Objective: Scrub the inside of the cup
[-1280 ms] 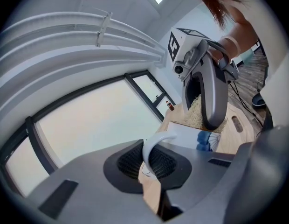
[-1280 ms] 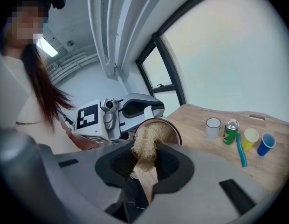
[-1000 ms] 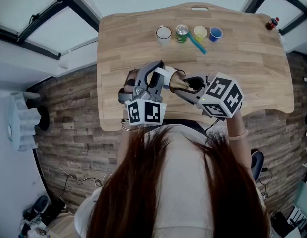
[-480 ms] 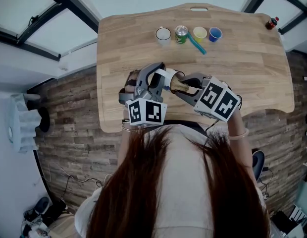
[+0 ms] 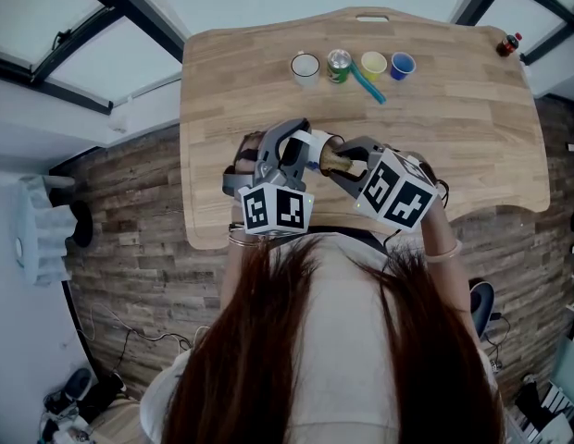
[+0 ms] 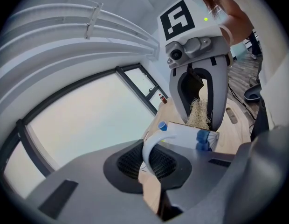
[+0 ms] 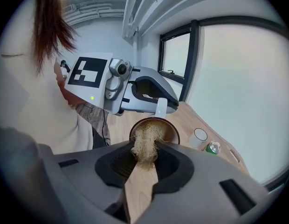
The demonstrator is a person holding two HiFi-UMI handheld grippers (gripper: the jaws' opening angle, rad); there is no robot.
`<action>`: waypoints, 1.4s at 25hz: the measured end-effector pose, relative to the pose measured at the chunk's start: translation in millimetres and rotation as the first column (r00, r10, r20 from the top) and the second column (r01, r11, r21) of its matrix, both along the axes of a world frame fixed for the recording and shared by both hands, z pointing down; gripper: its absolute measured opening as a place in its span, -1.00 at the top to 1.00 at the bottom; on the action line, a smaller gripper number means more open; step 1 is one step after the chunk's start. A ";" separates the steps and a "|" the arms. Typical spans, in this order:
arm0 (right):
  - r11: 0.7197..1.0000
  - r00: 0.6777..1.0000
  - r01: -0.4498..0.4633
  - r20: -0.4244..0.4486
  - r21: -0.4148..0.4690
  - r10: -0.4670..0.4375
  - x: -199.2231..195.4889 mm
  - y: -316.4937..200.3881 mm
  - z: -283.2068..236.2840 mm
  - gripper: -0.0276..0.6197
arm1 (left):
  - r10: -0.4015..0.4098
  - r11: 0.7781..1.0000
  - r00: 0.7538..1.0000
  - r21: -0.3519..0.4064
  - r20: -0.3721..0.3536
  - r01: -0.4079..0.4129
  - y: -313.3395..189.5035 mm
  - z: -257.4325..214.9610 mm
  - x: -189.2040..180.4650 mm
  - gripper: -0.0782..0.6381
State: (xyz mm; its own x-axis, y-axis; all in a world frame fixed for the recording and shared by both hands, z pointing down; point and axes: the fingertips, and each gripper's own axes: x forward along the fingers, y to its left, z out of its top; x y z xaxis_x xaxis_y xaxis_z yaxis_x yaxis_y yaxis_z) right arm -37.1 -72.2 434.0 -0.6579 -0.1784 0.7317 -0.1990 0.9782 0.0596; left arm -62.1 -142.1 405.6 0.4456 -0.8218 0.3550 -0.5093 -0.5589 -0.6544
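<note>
Above the table's near edge I hold a white cup (image 5: 318, 143) with a blue pattern (image 6: 191, 135) on its side. My left gripper (image 5: 289, 153) is shut on its curved handle (image 6: 150, 148). The cup's brown inside (image 7: 155, 130) faces my right gripper (image 5: 354, 166). That gripper (image 7: 142, 164) is shut on the flat wooden handle of a brush (image 7: 141, 183). The brush's straw-coloured bristles (image 7: 145, 144) reach into the cup's mouth, and they show between the right gripper's fingers (image 6: 199, 116).
At the far side of the wooden table (image 5: 472, 128) stand a white cup (image 5: 305, 64), a green can (image 5: 340, 62), a yellow cup (image 5: 374, 61) and a blue cup (image 5: 403, 63), with a teal stick (image 5: 368, 82) lying beside them. A small red-capped bottle (image 5: 509, 43) is at the far right corner.
My right gripper has swung a little left and toward the cup, its marker cube turning, with the brush working at the cup's mouth. The left gripper and cup have barely moved.
</note>
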 end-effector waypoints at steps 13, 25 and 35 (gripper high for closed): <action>0.973 0.982 0.077 -0.186 0.217 -0.036 5.1 -16.5 17.9 0.59 | 0.001 0.999 1.000 -0.039 0.009 -0.001 -7.1 10.2 3.2 0.70; 0.962 0.987 0.030 -0.160 0.272 0.014 4.3 -31.2 12.3 0.59 | -0.037 0.998 0.998 -0.049 -0.044 0.035 -19.0 5.6 -0.9 0.70; 0.979 0.992 -0.097 -0.058 0.179 0.109 0.1 -38.2 1.5 0.59 | -0.104 0.993 0.990 -0.064 -0.093 0.098 -25.6 1.8 -13.0 0.70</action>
State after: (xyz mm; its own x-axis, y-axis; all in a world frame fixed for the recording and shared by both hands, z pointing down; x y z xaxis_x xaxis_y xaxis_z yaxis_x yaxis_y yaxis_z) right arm -37.0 -110.4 435.5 -0.5799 -0.3718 0.7250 -0.2876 0.9259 0.2448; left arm -75.1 -167.6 407.4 0.3961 -0.8433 0.3633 -0.6240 -0.5375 -0.5672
